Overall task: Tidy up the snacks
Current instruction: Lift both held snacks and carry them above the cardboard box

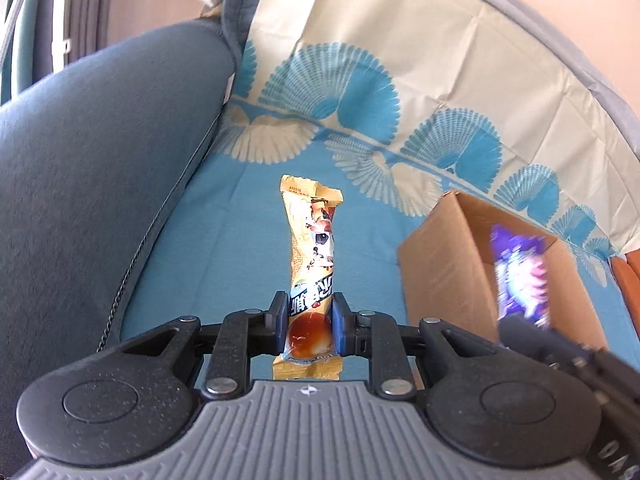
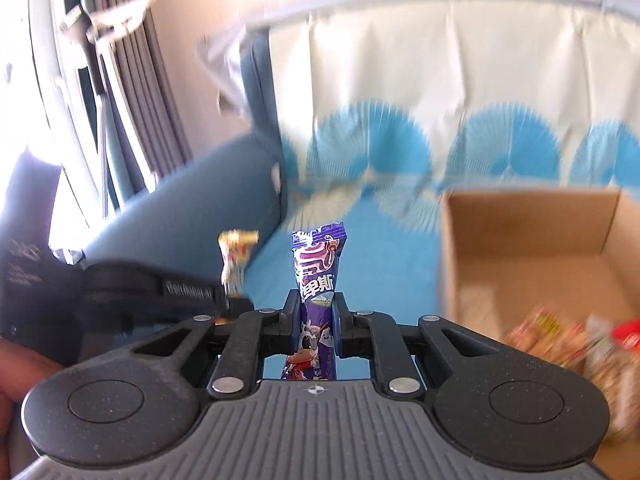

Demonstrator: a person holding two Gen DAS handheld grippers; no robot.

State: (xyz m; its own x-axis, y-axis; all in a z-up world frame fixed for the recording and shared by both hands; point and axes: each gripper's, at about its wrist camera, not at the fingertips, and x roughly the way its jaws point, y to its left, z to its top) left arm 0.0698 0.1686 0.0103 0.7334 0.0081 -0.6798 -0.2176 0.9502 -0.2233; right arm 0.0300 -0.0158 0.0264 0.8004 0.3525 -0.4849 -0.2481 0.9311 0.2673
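My left gripper (image 1: 310,322) is shut on a long gold snack packet (image 1: 312,248), which stands upright above the blue sofa cover. To its right an open cardboard box (image 1: 444,268) sits on the cover. My right gripper (image 2: 316,320) is shut on a purple snack packet (image 2: 318,264), also upright. In the left wrist view that purple packet (image 1: 520,276) shows blurred in front of the box. In the right wrist view the gold packet (image 2: 236,256) and the left gripper's body appear at the left. The box (image 2: 532,232) at the right holds several blurred snack packets (image 2: 560,336).
A blue-grey sofa armrest (image 1: 92,168) rises at the left. The cream and blue patterned cover (image 1: 400,60) runs up the backrest behind. Curtains and a window (image 2: 80,100) stand at far left. A person's hand (image 2: 16,376) shows at the lower left edge.
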